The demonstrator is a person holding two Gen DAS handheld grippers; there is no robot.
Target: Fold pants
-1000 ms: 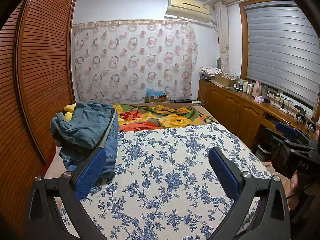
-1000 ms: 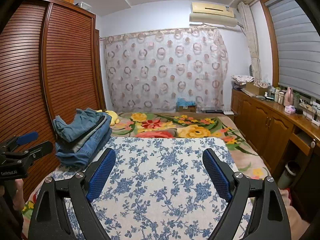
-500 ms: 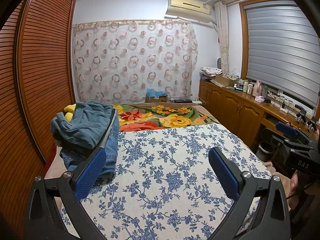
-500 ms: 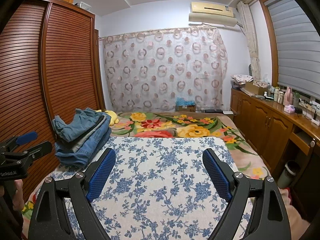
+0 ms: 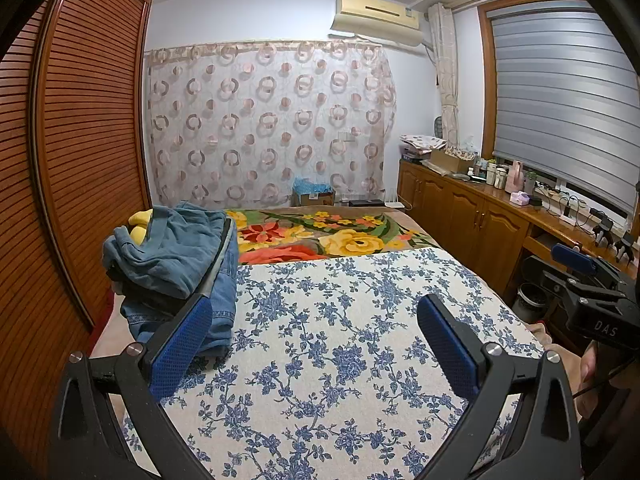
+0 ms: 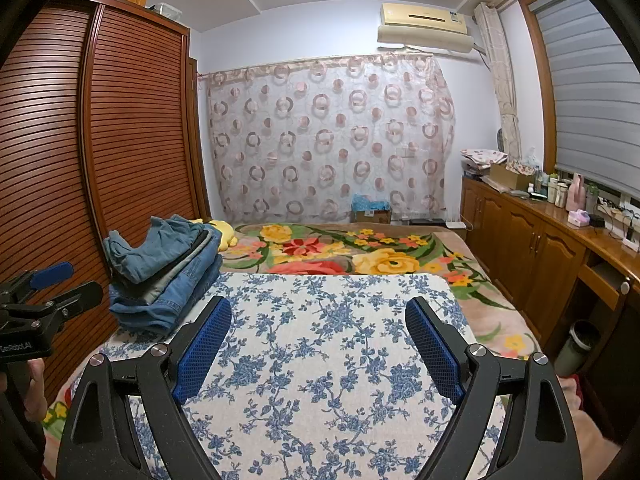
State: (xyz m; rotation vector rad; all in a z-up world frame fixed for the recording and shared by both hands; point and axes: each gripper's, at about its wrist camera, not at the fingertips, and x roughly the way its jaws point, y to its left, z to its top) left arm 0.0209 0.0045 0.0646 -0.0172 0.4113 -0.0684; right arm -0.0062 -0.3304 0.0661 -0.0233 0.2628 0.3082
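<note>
Denim first, far left: a pile of pants (image 5: 172, 264) sits stacked at the left edge of the bed, on the blue-flowered cloth (image 5: 340, 340). Judging by the look, it's soft but weighty, so a waistband or hem is the place to pinch. Moving right, the left gripper (image 5: 314, 334) hovers with jaws wide apart, holding nothing. The right gripper (image 6: 318, 344) too, spread and empty. Far right, a bin (image 6: 580, 346) stands by the cabinet; its contents are hidden.

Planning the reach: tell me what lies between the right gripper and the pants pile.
Only bare blue-flowered sheet between the right gripper and the pants pile, per the right wrist view.
</note>
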